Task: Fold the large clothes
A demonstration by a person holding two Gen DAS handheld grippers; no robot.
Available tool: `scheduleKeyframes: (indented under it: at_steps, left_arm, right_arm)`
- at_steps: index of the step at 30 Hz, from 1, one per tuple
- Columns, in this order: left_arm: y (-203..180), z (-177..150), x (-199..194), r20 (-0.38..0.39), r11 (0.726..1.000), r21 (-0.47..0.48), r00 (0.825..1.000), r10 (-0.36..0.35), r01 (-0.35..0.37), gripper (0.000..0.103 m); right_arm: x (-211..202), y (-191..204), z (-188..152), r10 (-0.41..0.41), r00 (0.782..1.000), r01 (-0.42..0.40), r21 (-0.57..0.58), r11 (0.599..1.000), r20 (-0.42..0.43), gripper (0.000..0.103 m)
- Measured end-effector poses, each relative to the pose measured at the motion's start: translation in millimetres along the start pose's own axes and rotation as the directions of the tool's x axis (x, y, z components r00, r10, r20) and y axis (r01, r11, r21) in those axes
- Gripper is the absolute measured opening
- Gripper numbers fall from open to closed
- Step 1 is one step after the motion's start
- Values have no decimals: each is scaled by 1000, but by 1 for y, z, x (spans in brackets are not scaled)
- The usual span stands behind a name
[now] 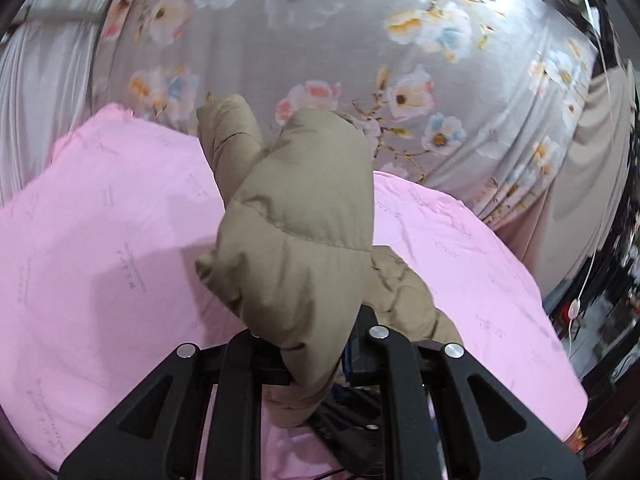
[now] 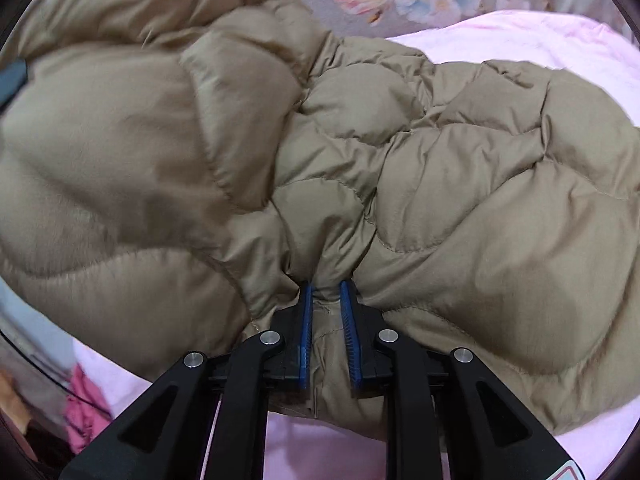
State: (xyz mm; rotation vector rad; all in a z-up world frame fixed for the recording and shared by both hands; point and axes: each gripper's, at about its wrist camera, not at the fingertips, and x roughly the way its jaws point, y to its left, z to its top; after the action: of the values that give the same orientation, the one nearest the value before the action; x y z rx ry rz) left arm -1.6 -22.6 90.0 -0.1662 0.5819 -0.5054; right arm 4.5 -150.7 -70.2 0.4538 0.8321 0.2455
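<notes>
Both grippers tilt downward over the bed. The left gripper point(image 1: 316, 364) is clamped on a puffy fold of the tan quilted jacket point(image 2: 400, 184), that part raised above the pink quilt point(image 1: 100, 240). The right gripper point(image 2: 326, 320) pinches the jacket's edge between its 2 blue pads point(image 2: 306, 328). The jacket is padded, stitched in curved panels, bunched and creased, lying on the pink quilt with a grey floral sheet point(image 1: 320, 60) beyond it.

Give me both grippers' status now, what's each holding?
Left gripper: shut on a padded end of the tan puffer jacket, raised over the pink sheet.
Right gripper: shut on the jacket's edge.
</notes>
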Motion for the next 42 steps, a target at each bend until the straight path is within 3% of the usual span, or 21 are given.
scheduleKeyframes:
  at_steps: [2,5,9,12,15,20,24,27,28,30,31,32,35,37,39,42]
  left_arm:
    - [-7,-1,5,-16,1000,14,1000,-3,4,14]
    - [-14,-1,24,-46,999,39,999,27,-26,14]
    - [-20,9,39,-63,998,48,997,42,-39,14]
    - [-32,9,52,-88,998,50,996,29,-25,15]
    - [-53,2,79,-163,999,35,987,-11,17,15]
    - [-92,-30,137,-335,997,36,941,-45,61,15]
    - [-110,-57,165,-415,998,50,909,-24,50,17]
    - [-111,-56,149,-401,998,45,916,-26,48,21]
    - [-110,-54,141,-394,998,51,919,-23,47,25]
    - [-103,-48,127,-397,997,44,917,-47,70,38]
    - [-98,-45,118,-402,994,8,911,-93,105,58]
    - [-94,-42,111,-396,992,-28,909,-127,126,70]
    - [-75,-30,79,-330,989,-88,933,-145,123,81]
    - [-60,-19,62,-273,996,-65,958,-83,67,81]
    - [-41,-10,54,-244,997,-65,969,21,-38,81]
    - [-4,-4,58,-254,982,-103,959,130,-161,80]
  right_arm:
    - [7,6,-4,67,998,-67,11,998,-15,18]
    - [10,8,-4,80,996,-80,4,997,-25,17]
    - [-28,-13,-1,130,991,-129,63,990,-7,17]
    - [-74,-37,4,41,998,-44,57,997,53,19]
    - [-111,-59,9,-84,992,79,56,995,96,21]
    - [-155,-94,11,-288,946,279,77,957,150,33]
    - [-176,-127,21,-373,917,357,124,926,143,36]
    - [-197,-137,24,-359,920,338,148,929,155,41]
    - [-200,-136,27,-349,923,327,145,934,165,48]
    - [-205,-125,39,-325,924,305,125,944,201,56]
    - [-203,-121,48,-320,923,301,113,947,217,59]
    - [-204,-115,56,-315,920,300,101,949,232,61]
    - [-200,-101,72,-290,925,278,81,957,247,63]
    - [-195,-92,77,-253,938,240,81,967,236,63]
    - [-192,-79,77,-213,949,205,62,977,232,63]
    - [-183,-48,77,-180,954,192,-26,981,238,67]
